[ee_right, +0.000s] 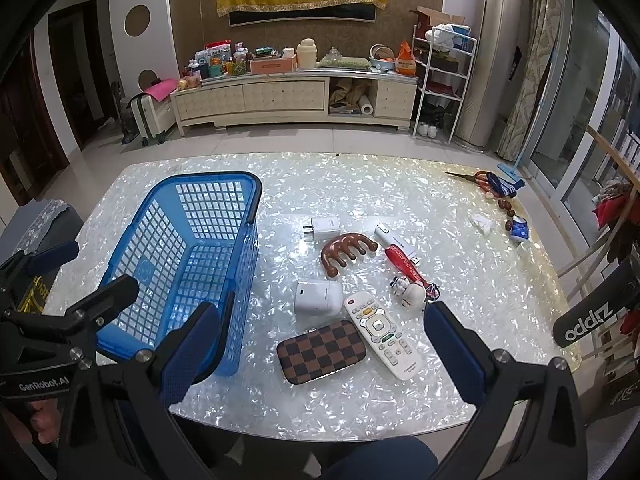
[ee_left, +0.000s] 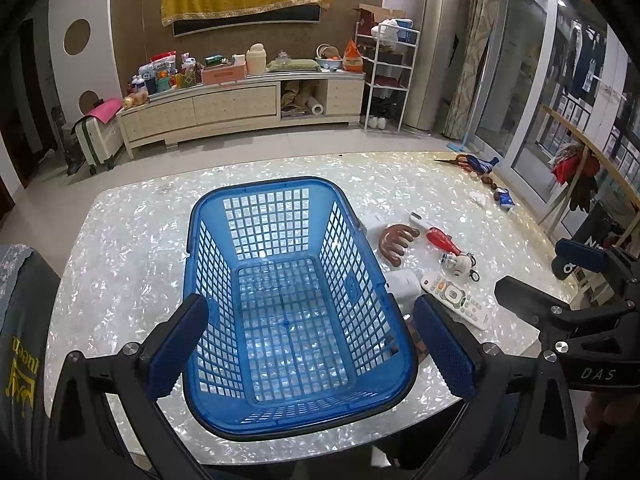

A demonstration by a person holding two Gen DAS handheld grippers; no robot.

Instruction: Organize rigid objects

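Note:
An empty blue mesh basket [ee_left: 288,412] [ee_right: 244,184] stands on the left of the pearly table [ee_right: 360,192]. My left gripper [ee_left: 312,344] is open above its near rim. My right gripper [ee_right: 324,352] is open above a checkered brown case [ee_right: 322,350]. Beside the case lie a white remote [ee_right: 382,334] [ee_left: 456,298], a white box [ee_right: 318,296], a brown wooden massager [ee_right: 346,252] [ee_left: 396,240], a white charger plug [ee_right: 322,228], a white stick with a red lanyard [ee_right: 400,250] and a small white figure keychain [ee_right: 412,292].
Scissors and a blue striped item [ee_right: 494,182], brown beads [ee_right: 508,208] and a small blue shoe [ee_right: 519,232] lie at the table's far right. A TV cabinet [ee_right: 288,98] and a shelf rack [ee_right: 444,80] stand beyond the floor.

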